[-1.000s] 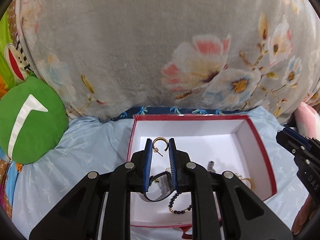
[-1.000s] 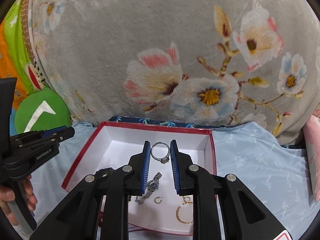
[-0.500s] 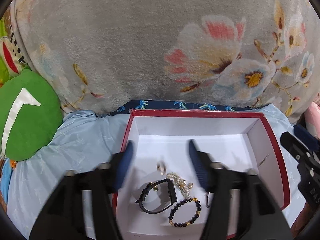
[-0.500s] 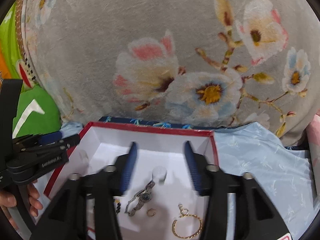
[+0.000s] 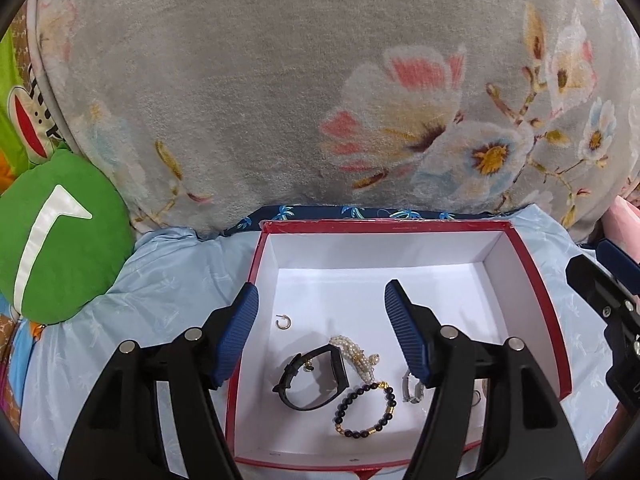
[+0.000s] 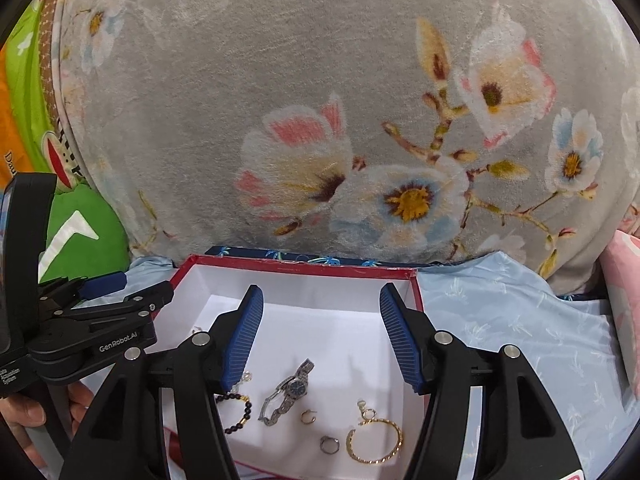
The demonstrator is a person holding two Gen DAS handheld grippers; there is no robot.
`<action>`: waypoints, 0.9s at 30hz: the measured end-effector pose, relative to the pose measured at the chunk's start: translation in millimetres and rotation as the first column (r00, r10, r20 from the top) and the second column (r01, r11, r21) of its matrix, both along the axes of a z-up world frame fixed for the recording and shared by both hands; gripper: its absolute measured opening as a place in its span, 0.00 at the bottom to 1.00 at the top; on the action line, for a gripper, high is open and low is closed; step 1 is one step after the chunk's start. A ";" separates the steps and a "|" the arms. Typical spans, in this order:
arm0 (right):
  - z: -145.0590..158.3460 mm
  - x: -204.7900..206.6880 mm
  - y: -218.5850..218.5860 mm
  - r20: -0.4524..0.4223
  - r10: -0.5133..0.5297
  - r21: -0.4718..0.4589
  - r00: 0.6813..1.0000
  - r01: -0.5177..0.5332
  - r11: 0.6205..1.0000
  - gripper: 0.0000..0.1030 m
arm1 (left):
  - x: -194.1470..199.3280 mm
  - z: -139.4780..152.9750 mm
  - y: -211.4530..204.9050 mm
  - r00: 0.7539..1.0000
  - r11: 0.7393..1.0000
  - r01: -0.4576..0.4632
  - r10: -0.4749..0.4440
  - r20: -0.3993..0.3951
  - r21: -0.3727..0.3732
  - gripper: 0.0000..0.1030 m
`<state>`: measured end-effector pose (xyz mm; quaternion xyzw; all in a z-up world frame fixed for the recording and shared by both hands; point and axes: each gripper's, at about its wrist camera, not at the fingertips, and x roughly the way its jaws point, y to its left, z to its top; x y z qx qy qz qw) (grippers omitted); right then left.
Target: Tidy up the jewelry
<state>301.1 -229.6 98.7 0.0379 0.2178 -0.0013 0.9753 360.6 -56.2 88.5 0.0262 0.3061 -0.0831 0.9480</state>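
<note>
A red box with a white inside (image 5: 384, 226) (image 6: 304, 268) lies on the bed. In the left wrist view it holds a small gold hoop earring (image 5: 283, 322), a black band (image 5: 316, 376), a pearl bracelet (image 5: 356, 354) and a dark bead bracelet (image 5: 366, 410). In the right wrist view it holds a silver watch (image 6: 289, 392), a small gold hoop (image 6: 308, 416), a silver ring (image 6: 329, 444) and a large gold hoop (image 6: 374, 442). My left gripper (image 5: 322, 332) and right gripper (image 6: 322, 336) hang over the box, both open and empty.
A grey floral blanket (image 5: 320, 80) rises behind the box. A green cushion (image 5: 56, 236) lies at the left. Light blue bedding (image 6: 520, 320) surrounds the box. The other gripper shows at each view's edge (image 6: 92, 328) (image 5: 608, 312).
Both grippers opened. The left one let go of the gold hoop earring and the right one let go of the silver ring; both pieces now lie in the box.
</note>
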 end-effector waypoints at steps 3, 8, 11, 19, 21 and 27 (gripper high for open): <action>1.6 -10.3 0.5 -0.003 0.000 0.002 1.000 0.000 1.000 0.58 | -9.6 3.7 1.5 1.000 1.000 0.002 -0.002 0.002 -0.003 0.62; 1.0 -24.9 3.3 -0.010 0.003 0.004 1.000 -0.003 1.000 0.59 | -22.0 7.5 1.4 1.000 1.000 0.005 -0.005 0.003 0.009 0.62; 0.1 -27.5 3.5 -0.014 0.001 0.005 1.000 -0.001 1.000 0.59 | -25.9 7.5 1.4 1.000 1.000 0.008 -0.008 0.000 0.010 0.62; -17.0 -20.8 -4.8 -0.050 -0.020 0.027 0.999 0.021 0.999 0.61 | -23.4 -4.7 4.6 1.000 1.000 -0.010 0.010 -0.019 0.015 0.62; -26.6 -18.5 -8.3 -0.061 -0.032 0.042 0.998 0.035 0.999 0.65 | -22.8 -11.8 6.4 1.000 0.999 -0.024 0.025 -0.019 0.023 0.64; -57.8 -13.2 -3.8 -0.091 -0.069 0.011 0.993 0.071 0.997 0.73 | -26.2 -32.8 8.5 0.999 0.998 -0.052 0.052 -0.011 0.047 0.74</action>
